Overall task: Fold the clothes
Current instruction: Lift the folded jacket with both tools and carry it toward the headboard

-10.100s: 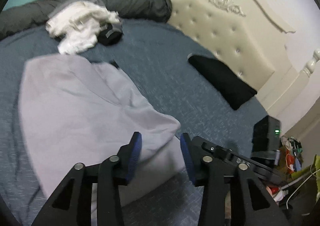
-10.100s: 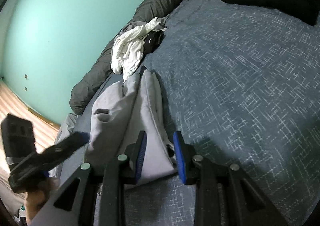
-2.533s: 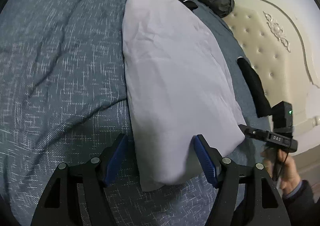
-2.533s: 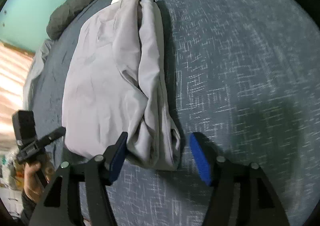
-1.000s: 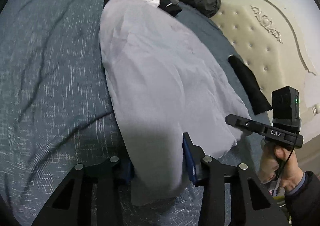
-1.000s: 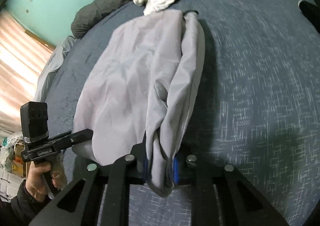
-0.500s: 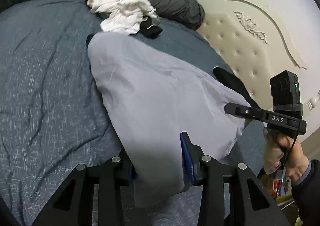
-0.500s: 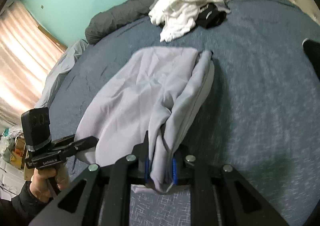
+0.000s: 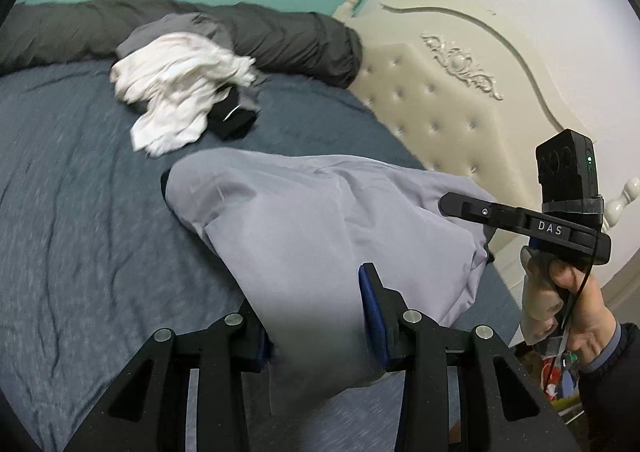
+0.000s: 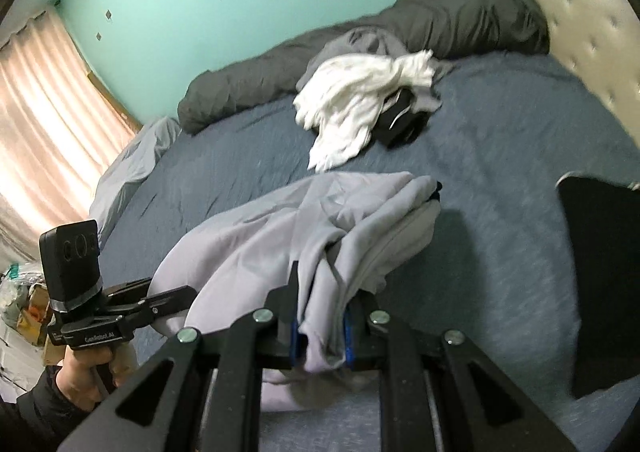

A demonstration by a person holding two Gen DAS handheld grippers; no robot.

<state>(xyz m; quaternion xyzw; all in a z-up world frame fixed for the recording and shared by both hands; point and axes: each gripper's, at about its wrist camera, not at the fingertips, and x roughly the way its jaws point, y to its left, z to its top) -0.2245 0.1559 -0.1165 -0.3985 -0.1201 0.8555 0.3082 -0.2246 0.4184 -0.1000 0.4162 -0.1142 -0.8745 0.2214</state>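
Note:
A light grey garment lies partly on the blue bed cover, its near end lifted off the bed. My left gripper is shut on the near left corner of the garment. My right gripper is shut on the bunched near right edge of the garment. The right gripper also shows at the right in the left wrist view, and the left gripper at the lower left in the right wrist view.
A white crumpled garment and a small black item lie at the far side of the bed by a rolled dark grey duvet. A black garment lies at the right. A cream tufted headboard stands at the right.
Both grippers closed on the near end of the grey garment and lifted it up and forward. The garment's near half has risen off the bed toward its far end.

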